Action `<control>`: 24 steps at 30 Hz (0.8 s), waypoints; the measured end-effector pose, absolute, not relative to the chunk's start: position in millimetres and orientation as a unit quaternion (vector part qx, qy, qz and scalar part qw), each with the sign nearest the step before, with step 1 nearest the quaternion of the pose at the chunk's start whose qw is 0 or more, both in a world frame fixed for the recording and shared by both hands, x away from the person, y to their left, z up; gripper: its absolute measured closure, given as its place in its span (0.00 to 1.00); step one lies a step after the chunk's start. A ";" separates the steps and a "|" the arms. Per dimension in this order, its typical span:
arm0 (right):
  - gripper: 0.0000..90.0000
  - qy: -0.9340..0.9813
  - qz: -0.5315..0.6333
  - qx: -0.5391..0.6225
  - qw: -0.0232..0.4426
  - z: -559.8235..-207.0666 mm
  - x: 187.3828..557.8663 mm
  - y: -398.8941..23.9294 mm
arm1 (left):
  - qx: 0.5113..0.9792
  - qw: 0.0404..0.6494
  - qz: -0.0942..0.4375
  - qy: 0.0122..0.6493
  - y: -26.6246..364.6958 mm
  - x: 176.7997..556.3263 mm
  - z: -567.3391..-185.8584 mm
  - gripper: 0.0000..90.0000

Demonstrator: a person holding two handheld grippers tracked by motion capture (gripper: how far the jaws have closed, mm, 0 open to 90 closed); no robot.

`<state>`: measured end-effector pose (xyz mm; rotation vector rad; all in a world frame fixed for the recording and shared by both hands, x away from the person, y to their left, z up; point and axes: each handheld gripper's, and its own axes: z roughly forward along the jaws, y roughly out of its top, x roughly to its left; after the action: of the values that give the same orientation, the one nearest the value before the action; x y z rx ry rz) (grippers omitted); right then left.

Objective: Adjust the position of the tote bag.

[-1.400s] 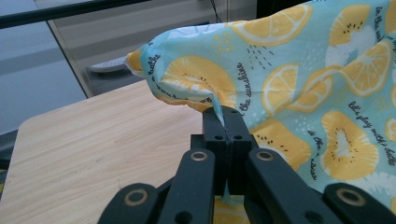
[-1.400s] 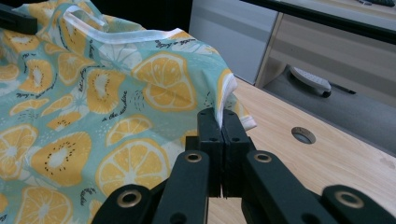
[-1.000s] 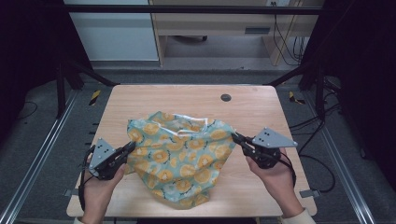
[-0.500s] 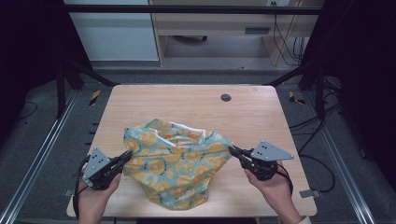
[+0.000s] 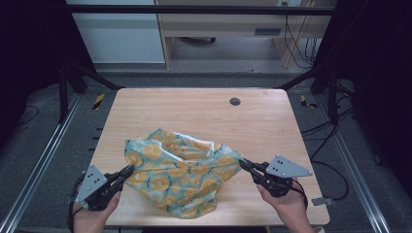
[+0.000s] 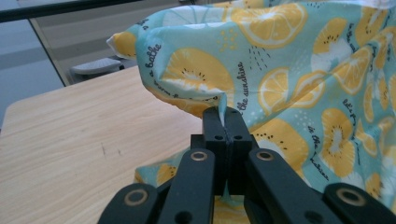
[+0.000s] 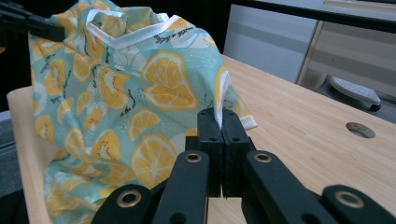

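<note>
A teal cloth printed with orange lemon slices (image 5: 180,177) is stretched between my two grippers over the near half of the wooden table (image 5: 204,114). My left gripper (image 5: 128,170) is shut on the cloth's left edge (image 6: 223,105), with fabric pinched between the black jaws. At the right, my right gripper (image 5: 242,164) is shut on the cloth's white-hemmed edge (image 7: 223,91). The cloth sags in the middle, and its lower part hangs over the table's front edge. A white hem (image 5: 194,141) shows along the top folds.
A small dark round hole (image 5: 235,101) sits in the far part of the table. Black frame legs (image 5: 73,80) and floor rails (image 5: 43,160) flank the table. A shelf unit with cables (image 5: 291,34) stands behind.
Both grippers have come toward the table's front edge and lower, carrying the cloth with them. The cloth now sags flatter and reaches over the front edge.
</note>
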<state>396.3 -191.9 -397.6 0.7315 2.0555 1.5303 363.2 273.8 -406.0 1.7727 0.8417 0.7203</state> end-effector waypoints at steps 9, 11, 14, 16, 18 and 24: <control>1.00 0.750 0.575 0.249 0.213 -401.7 382.1 -197.7 | 0.768 0.471 0.280 0.333 270.6 354.4 -419.8 1.00; 1.00 0.749 0.581 0.245 0.204 -402.2 379.8 -199.2 | 0.776 0.461 0.273 0.332 269.1 354.8 -423.8 1.00; 1.00 0.756 0.580 0.233 0.193 -405.8 377.5 -200.2 | 0.788 0.445 0.265 0.332 267.5 358.0 -430.2 1.00; 1.00 0.759 0.578 0.230 0.191 -407.1 377.5 -200.2 | 0.795 0.434 0.261 0.335 267.2 362.0 -435.6 1.00; 1.00 0.772 0.568 0.219 0.183 -412.9 379.0 -199.9 | 0.802 0.422 0.255 0.338 266.3 365.7 -440.2 1.00; 1.00 0.803 0.538 0.202 0.158 -428.4 385.0 -199.5 | 0.819 0.391 0.244 0.341 263.2 375.6 -452.1 1.00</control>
<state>385.0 -199.5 -428.4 0.5775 2.2953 1.5397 375.6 263.2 -452.1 2.0813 0.8662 0.6199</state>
